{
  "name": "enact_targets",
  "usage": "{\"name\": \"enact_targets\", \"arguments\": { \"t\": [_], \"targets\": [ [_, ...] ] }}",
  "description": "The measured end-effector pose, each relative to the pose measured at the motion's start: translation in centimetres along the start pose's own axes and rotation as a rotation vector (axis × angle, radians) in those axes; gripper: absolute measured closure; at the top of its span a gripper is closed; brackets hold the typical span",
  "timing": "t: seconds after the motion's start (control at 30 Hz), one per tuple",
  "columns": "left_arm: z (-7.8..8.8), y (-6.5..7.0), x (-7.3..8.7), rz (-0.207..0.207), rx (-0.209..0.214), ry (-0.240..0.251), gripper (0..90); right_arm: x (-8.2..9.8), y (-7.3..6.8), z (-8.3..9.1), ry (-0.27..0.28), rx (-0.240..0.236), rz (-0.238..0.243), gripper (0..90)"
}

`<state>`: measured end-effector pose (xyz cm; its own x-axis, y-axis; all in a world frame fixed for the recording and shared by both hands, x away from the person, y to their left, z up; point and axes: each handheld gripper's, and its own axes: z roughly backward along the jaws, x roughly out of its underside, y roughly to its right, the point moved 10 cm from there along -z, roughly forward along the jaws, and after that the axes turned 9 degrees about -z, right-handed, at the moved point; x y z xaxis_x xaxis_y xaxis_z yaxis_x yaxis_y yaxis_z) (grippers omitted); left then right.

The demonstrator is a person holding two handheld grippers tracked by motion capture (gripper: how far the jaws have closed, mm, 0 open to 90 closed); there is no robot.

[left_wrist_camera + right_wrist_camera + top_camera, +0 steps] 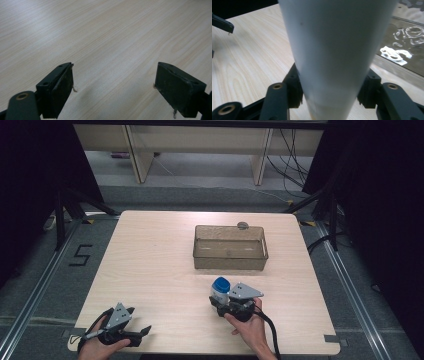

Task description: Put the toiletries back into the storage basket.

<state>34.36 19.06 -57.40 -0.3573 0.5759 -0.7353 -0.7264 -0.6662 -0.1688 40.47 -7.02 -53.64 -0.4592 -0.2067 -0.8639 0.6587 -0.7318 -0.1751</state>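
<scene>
A white bottle with a blue cap (220, 289) stands upright on the wooden table (150, 265), right of centre and near the front. My right gripper (219, 300) grips it low on the body, a pad pressed on each side. In the right gripper view the bottle (337, 50) rises between the two black jaws of my right gripper (332, 87). My left gripper (139, 320) lies at the table's front left corner, open, with nothing between its fingers. Only bare wood lies ahead of my left gripper (113, 75) in its own view.
A clear, brownish plastic bin (230, 262) sits beyond the bottle at the table's back centre, and its wall (407, 50) is close on the right in the right gripper view. A small round grey object (243, 225) rests at its far rim.
</scene>
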Motion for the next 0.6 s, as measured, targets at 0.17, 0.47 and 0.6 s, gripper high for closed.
{"name": "enact_targets", "arguments": {
  "t": [0.17,0.47,0.6],
  "targets": [
    [-0.1,0.3,-0.2,0.01,-0.002,0.017,14.8,-0.2,-0.2,-0.3,0.013,-0.02,-0.007,54.8],
    [0.0,0.3,-0.2,0.003,0.005,0.014,14.7,-1.3,0.2,0.7,0.037,0.002,-0.014,55.6],
    [0.1,0.2,-0.1,-0.004,0.002,0.005,14.7,-1.4,0.3,0.9,0.034,-0.004,-0.032,55.7]
  ]
}}
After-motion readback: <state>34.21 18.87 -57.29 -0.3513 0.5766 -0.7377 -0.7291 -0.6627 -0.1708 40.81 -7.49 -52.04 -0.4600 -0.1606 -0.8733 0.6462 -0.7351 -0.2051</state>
